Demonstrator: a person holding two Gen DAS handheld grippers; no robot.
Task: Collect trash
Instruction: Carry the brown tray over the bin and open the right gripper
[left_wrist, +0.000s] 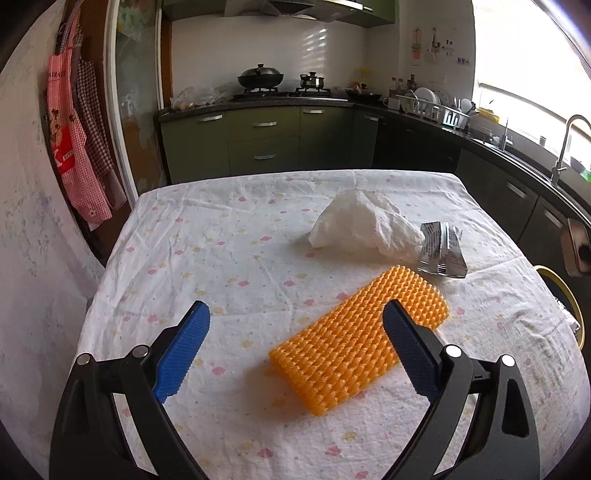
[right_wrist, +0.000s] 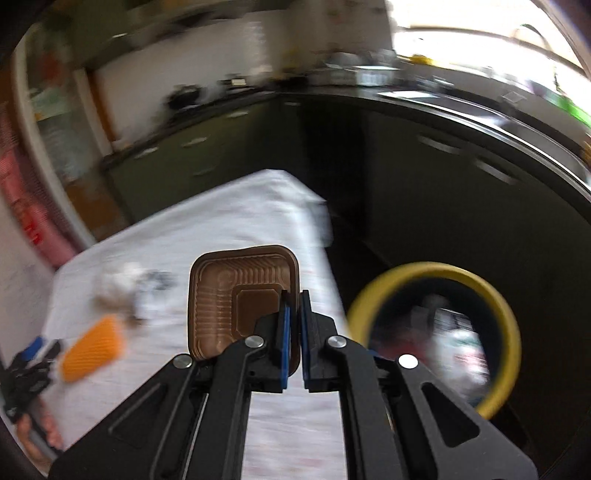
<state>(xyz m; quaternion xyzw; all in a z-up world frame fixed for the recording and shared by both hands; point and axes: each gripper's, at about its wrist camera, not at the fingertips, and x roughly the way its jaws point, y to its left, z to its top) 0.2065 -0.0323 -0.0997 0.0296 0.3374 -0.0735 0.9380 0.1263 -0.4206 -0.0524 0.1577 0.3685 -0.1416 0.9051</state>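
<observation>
My right gripper (right_wrist: 294, 299) is shut on the rim of a brown ribbed plastic tray (right_wrist: 229, 295), held in the air over the table's right edge; this view is motion-blurred. Just to its right stands a dark bin with a yellow rim (right_wrist: 436, 267), with trash inside. My left gripper (left_wrist: 297, 306) is open and hovers low over an orange foam net (left_wrist: 360, 339) lying on the tablecloth, its right finger (left_wrist: 410, 343) above the net. Beyond the net lie a crumpled white paper (left_wrist: 364, 225) and a silver wrapper (left_wrist: 441, 251).
The table wears a white dotted cloth (left_wrist: 221, 240). The bin's yellow rim (left_wrist: 574, 306) shows past the table's right edge. Green kitchen cabinets (left_wrist: 264, 140) and a dark counter with a sink run behind and to the right. Aprons (left_wrist: 74, 147) hang at the left.
</observation>
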